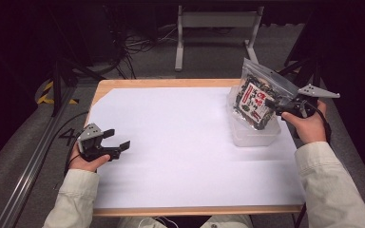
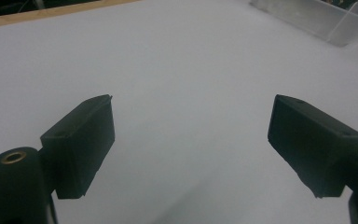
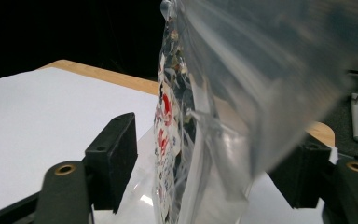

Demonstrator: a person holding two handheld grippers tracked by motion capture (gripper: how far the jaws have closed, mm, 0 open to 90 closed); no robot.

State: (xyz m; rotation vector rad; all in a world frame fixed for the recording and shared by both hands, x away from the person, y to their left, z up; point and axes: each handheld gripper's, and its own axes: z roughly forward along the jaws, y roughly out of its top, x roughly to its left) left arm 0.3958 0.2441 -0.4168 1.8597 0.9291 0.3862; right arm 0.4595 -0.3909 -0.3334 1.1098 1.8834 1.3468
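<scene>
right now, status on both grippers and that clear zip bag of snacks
Left gripper open over white sheet, idle. Right gripper open, clear zip bag of printed snack packets between jaws, standing in clear plastic tub. Nothing in the way.

A wooden desk (image 1: 123,83) carries a white sheet (image 1: 180,142) over most of its top. Behind its far edge, grey carpet (image 1: 209,52), tangled cables (image 1: 138,45) and a pale metal stand (image 1: 216,21) sit in dim darkness.
</scene>
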